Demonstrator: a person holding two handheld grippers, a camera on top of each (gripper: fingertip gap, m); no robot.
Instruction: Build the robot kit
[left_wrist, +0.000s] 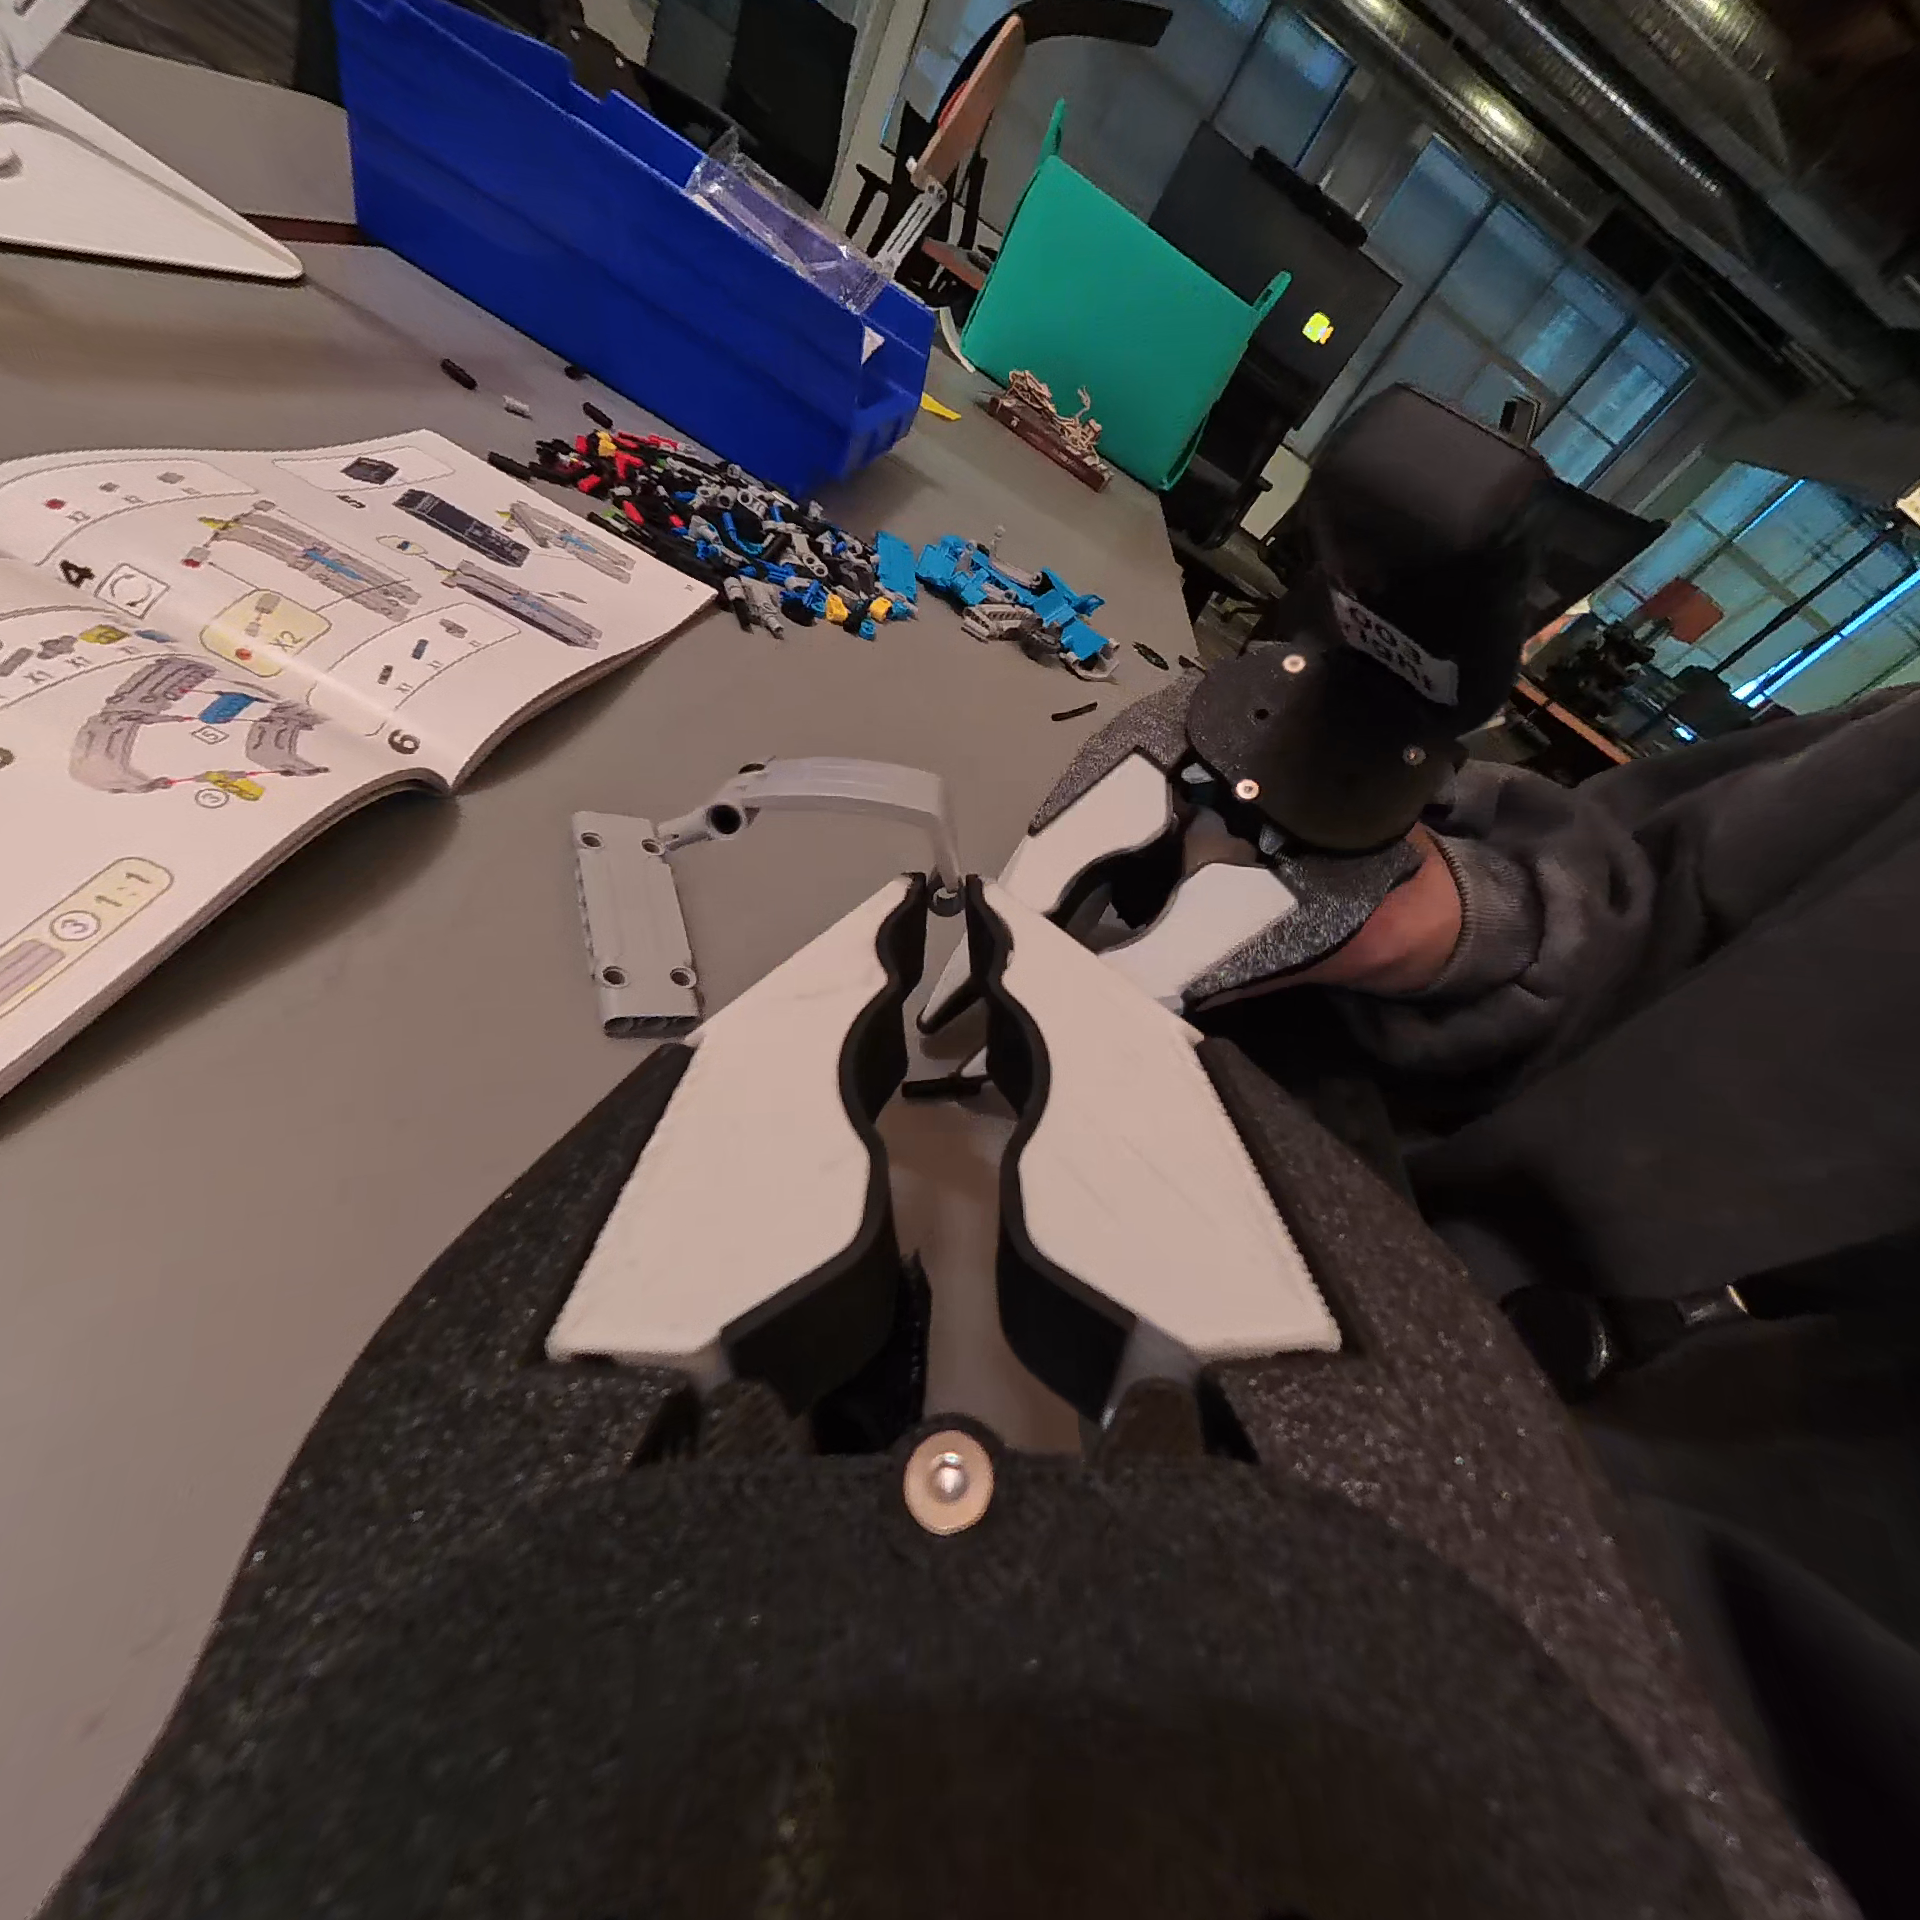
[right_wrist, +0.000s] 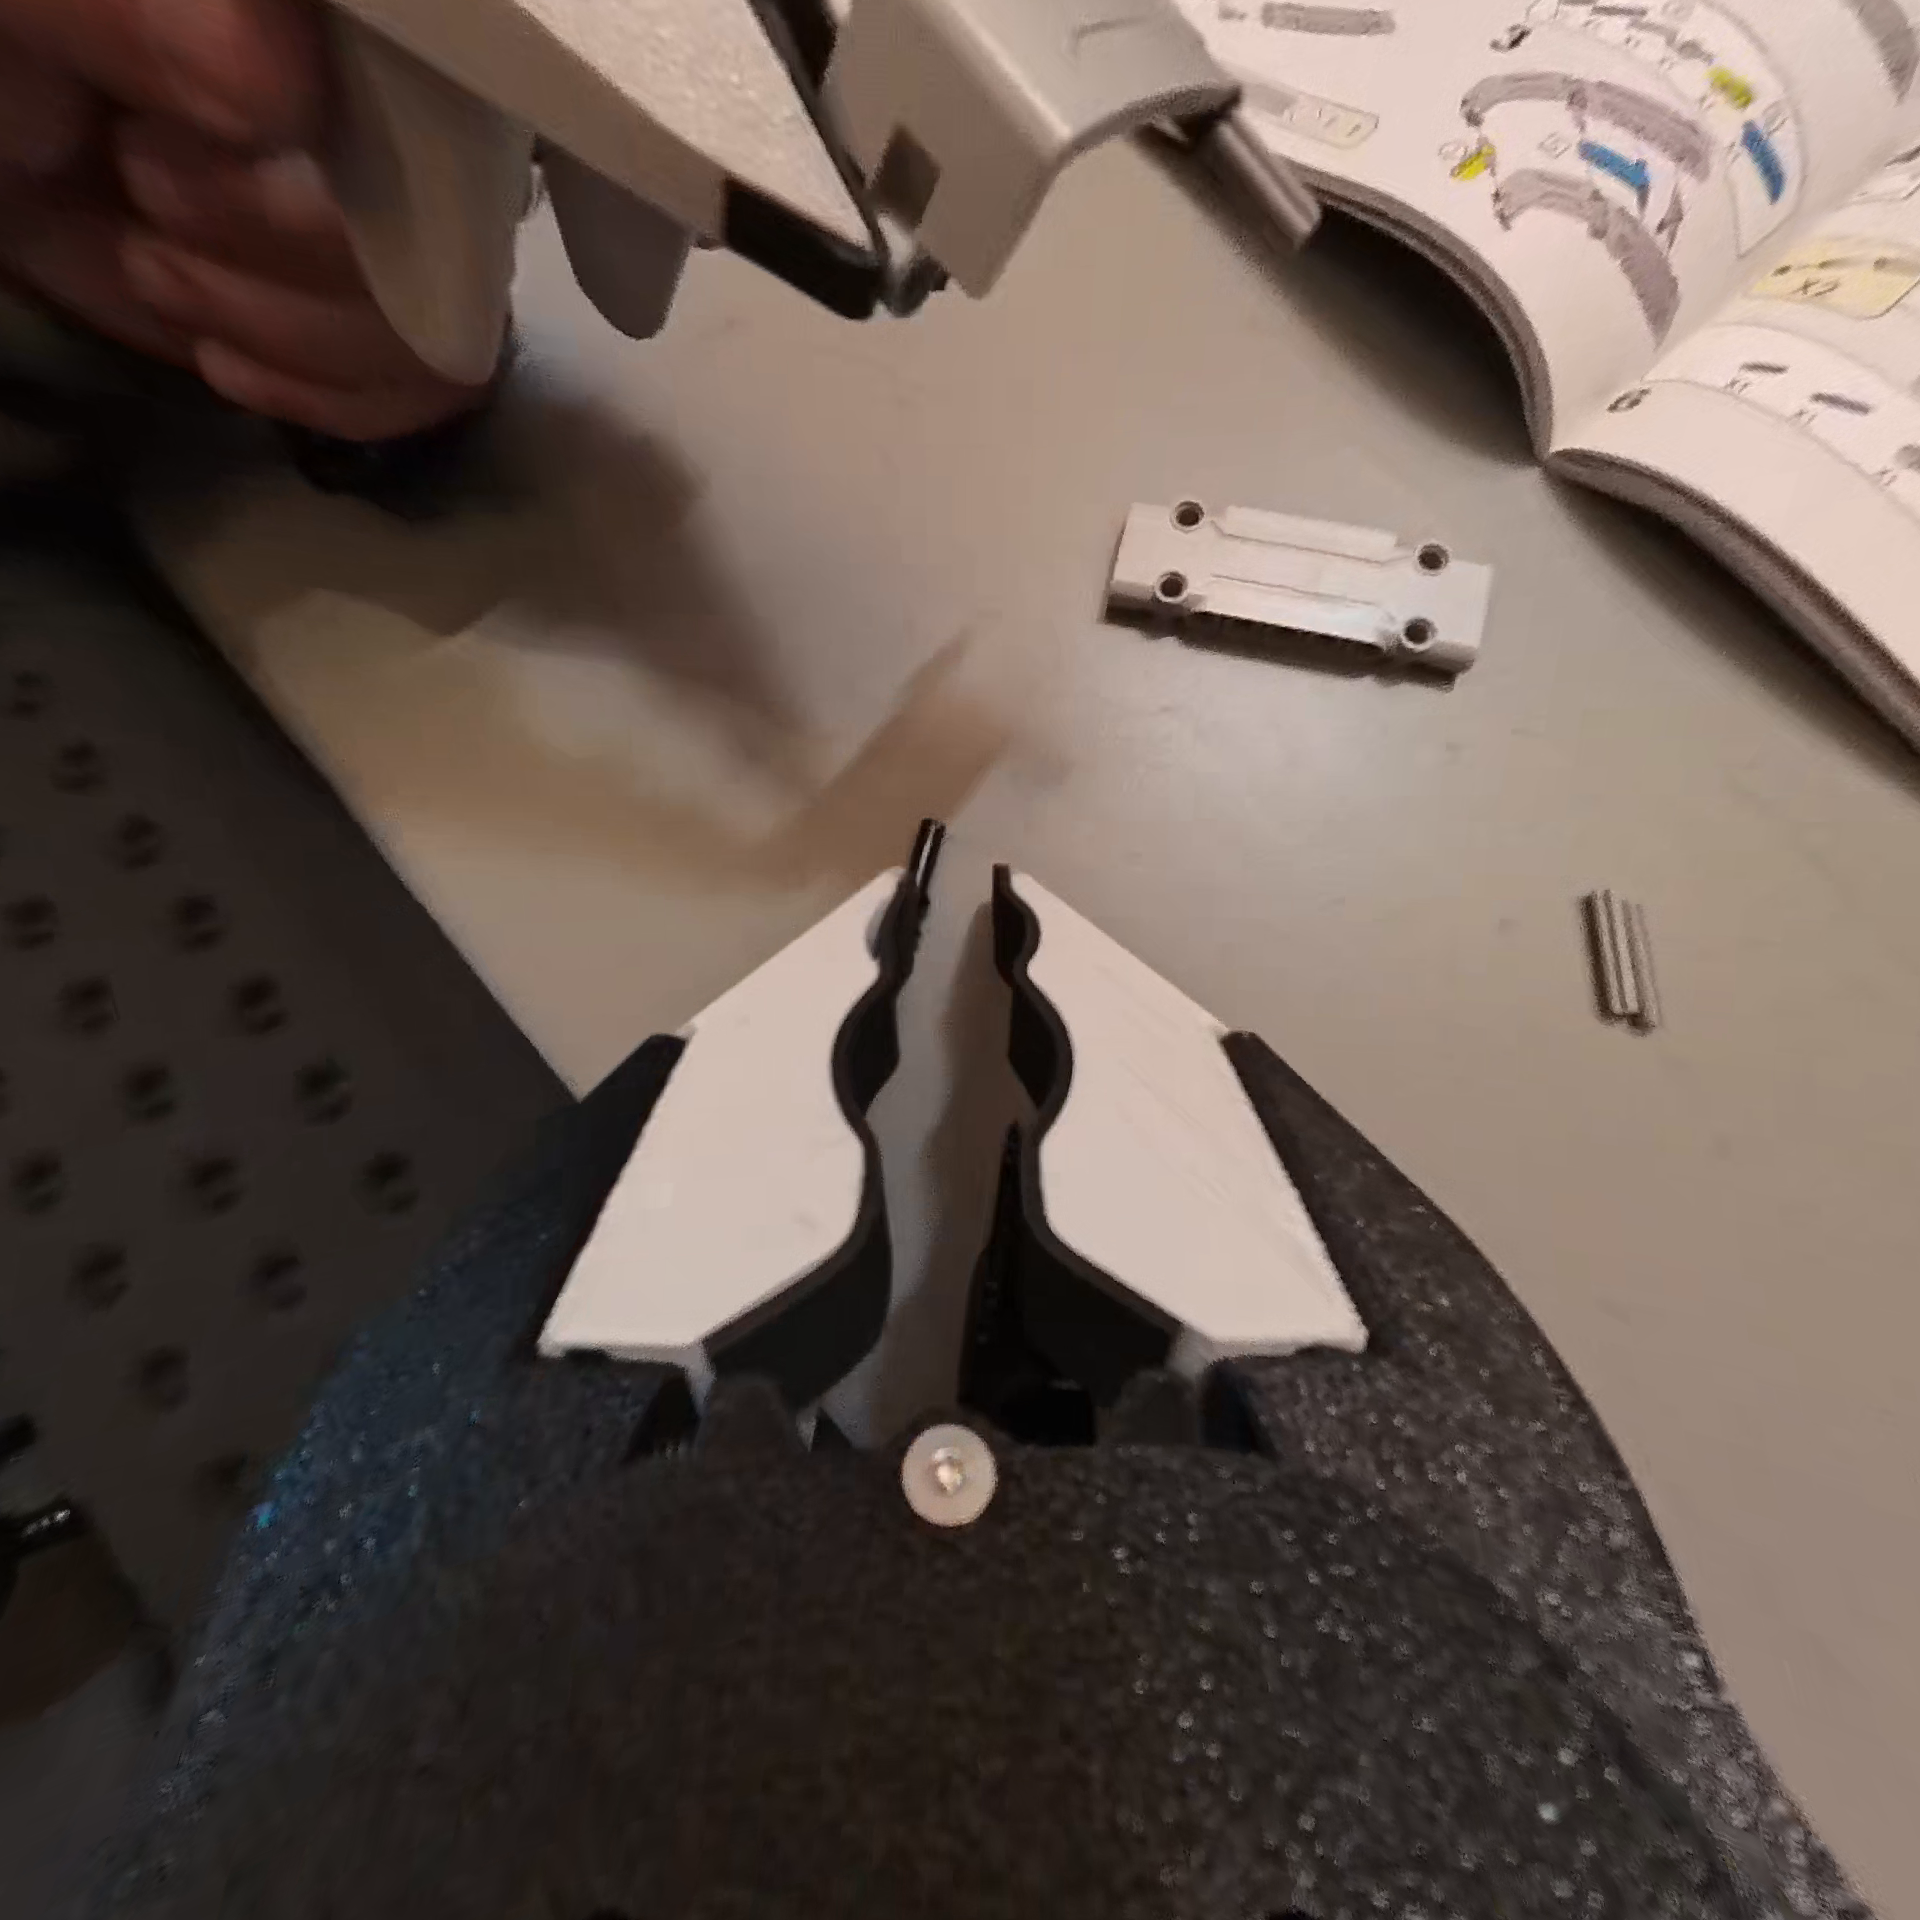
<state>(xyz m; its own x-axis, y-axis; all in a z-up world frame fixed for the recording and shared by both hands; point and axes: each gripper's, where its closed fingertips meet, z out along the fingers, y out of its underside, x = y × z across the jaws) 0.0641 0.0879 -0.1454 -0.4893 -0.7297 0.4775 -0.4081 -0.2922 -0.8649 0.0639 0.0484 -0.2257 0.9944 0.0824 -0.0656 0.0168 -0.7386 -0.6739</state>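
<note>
Left gripper (left_wrist: 943, 896), frame centre: tips clamped on the thin end of a curved grey piece (left_wrist: 847, 777). Right gripper (right_wrist: 951, 883), frame centre: tips narrowly apart, small black pin (right_wrist: 921, 857) against one finger, firm hold not discernible. On the table (right_wrist: 1247, 1039): flat grey plate (right_wrist: 1299, 592) right of centre, open booklet (right_wrist: 1662, 260) upper right, short grey rod (right_wrist: 1621, 961) at right.

Bare grey worktop (right_wrist: 1299, 935) lies open between the flat grey 4-holed plastic panel (right_wrist: 1299, 592) and the small grey rod (right_wrist: 1619, 961); the open instruction booklet (right_wrist: 1704, 343) bounds it beyond.
</note>
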